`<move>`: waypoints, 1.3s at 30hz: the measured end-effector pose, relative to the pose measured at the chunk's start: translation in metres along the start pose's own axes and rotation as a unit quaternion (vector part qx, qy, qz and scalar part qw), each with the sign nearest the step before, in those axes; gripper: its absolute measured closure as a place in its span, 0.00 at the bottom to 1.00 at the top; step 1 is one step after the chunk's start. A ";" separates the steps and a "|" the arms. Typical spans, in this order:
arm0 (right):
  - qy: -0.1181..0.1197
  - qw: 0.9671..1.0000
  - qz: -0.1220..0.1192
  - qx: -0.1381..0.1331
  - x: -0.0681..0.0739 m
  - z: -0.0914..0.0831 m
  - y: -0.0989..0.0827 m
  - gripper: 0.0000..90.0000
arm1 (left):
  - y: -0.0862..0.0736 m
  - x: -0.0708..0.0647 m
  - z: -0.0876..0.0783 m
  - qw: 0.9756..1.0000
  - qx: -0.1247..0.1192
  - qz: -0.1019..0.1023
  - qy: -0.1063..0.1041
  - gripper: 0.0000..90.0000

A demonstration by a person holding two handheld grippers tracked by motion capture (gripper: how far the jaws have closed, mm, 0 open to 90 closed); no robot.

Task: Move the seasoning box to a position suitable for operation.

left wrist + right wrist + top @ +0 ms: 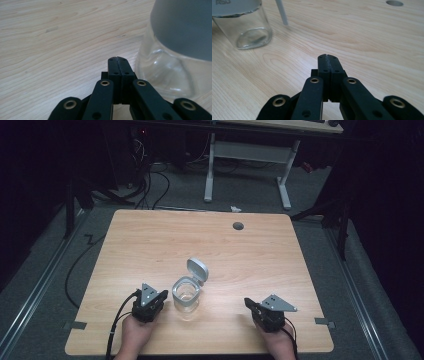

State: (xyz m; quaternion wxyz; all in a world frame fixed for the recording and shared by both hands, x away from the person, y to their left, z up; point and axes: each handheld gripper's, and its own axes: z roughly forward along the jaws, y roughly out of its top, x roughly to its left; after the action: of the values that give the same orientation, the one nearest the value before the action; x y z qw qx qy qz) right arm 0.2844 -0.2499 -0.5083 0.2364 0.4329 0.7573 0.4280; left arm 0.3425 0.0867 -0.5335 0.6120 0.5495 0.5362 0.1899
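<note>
High view: both my grippers, left (161,295) and right (248,303), are closed empty; I'd approach the jar (186,293) slowly, opening first.

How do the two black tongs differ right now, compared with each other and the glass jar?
The left tongs sit right beside the glass jar; the right tongs are farther off, with bare table between. In the left gripper view the jar looms large and close; in the right gripper view it stands small and off to the side. Both are shut, empty and low over the wood.
</note>
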 end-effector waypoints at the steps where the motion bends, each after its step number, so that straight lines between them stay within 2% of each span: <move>1: -0.002 1.000 0.000 0.005 -0.001 -0.001 -0.003 1.00 | -0.001 -0.003 0.004 1.000 0.002 -0.001 -0.007 1.00; 2: -0.002 1.000 0.000 0.005 -0.001 -0.001 -0.003 1.00 | -0.001 -0.003 0.004 1.000 0.002 -0.001 -0.007 1.00; 3: -0.004 1.000 0.000 0.007 -0.001 -0.001 -0.004 1.00 | 0.000 -0.008 0.007 1.000 0.004 0.004 -0.016 1.00; 12: -0.012 1.000 0.001 0.010 0.002 -0.005 -0.007 1.00 | -0.003 -0.013 0.004 1.000 0.005 0.007 -0.025 1.00; 15: -0.009 1.000 -0.001 0.012 0.003 -0.003 -0.008 1.00 | -0.006 -0.017 -0.006 0.999 0.006 0.005 -0.032 1.00; 21: -0.004 1.000 -0.001 0.014 0.003 0.001 -0.007 1.00 | -0.011 -0.027 -0.012 0.999 0.012 0.012 -0.046 1.00; 39: 0.001 1.000 0.000 0.017 0.005 0.005 -0.007 1.00 | -0.019 -0.042 -0.015 0.997 0.023 0.016 -0.068 1.00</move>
State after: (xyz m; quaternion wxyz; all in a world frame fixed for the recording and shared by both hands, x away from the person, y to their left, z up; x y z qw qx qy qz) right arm 0.2824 -0.2447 -0.5171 0.2279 0.4364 0.7648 0.4155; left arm 0.3075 0.0534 -0.5288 0.6312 0.5836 0.4887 0.1491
